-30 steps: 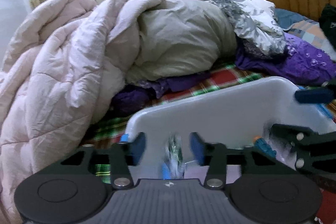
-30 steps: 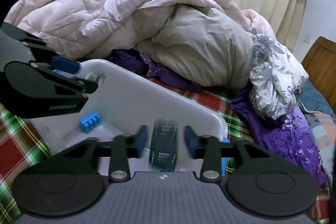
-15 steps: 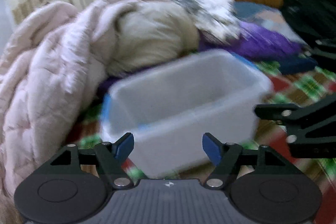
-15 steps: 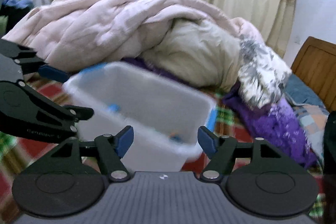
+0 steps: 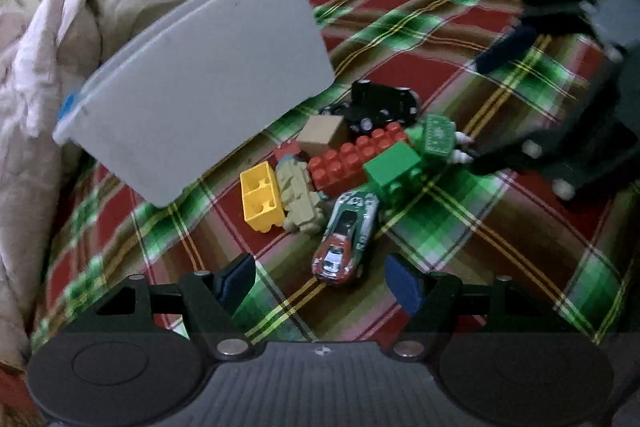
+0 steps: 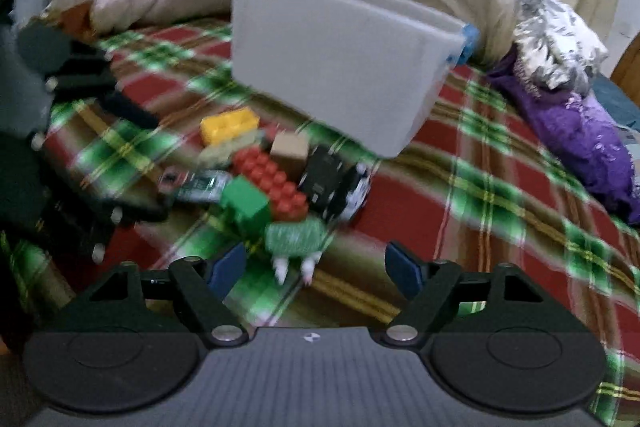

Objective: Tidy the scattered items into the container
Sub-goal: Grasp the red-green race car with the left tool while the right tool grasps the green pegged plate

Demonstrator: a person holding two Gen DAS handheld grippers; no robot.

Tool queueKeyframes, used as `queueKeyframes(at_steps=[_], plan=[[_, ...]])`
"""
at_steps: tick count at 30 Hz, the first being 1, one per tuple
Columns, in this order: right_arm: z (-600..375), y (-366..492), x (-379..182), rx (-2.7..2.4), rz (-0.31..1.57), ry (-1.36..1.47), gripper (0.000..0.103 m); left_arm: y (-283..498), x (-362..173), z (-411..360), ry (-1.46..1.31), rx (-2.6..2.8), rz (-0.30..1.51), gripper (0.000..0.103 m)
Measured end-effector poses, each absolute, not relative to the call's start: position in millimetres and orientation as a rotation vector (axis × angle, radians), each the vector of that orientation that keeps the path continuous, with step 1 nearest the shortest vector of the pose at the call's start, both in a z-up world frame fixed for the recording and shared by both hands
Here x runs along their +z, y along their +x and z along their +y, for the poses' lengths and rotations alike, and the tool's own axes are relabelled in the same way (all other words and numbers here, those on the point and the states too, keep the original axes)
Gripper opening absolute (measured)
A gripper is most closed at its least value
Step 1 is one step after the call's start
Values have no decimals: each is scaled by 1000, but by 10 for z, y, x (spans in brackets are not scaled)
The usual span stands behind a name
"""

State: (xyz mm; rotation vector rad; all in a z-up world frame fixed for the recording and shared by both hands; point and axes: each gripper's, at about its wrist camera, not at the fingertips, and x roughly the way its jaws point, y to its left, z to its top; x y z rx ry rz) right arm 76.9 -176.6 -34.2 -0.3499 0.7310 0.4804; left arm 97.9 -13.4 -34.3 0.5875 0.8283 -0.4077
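Both grippers, a second ago over the bin (image 5: 208,75) letting toys go, now swing empty toward the pile on the plaid bedspread (image 5: 460,227); left gripper (image 5: 320,281) spread wide above the red-green car (image 5: 346,239); right gripper (image 6: 316,267) wide by the green toy (image 6: 294,239); several toys remain.

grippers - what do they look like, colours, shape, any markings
Both match. The left gripper and right gripper each have black angular linkage arms with triangular cutouts, silver round bolts, and blue pads on the fingertips. Behind sits a dark grey ribbed body with a small round logo, flanked by two black discs. No cables or sleeves show.
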Motion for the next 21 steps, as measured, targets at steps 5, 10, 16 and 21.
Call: queueKeyframes(at_steps=[5, 10, 16, 21], plan=[[-1749, 757, -430, 500, 764, -335, 80, 1208, -468, -91, 464, -435, 877, 65], [-1651, 842, -512, 521, 776, -347, 80, 1216, -515, -103, 353, -440, 911, 38], [-1534, 1019, -599, 508, 787, -351, 75, 1114, -513, 18, 313, -356, 906, 33], [-1520, 1052, -617, 480, 790, -300, 48, 1061, -451, 214, 262, -294, 912, 33]])
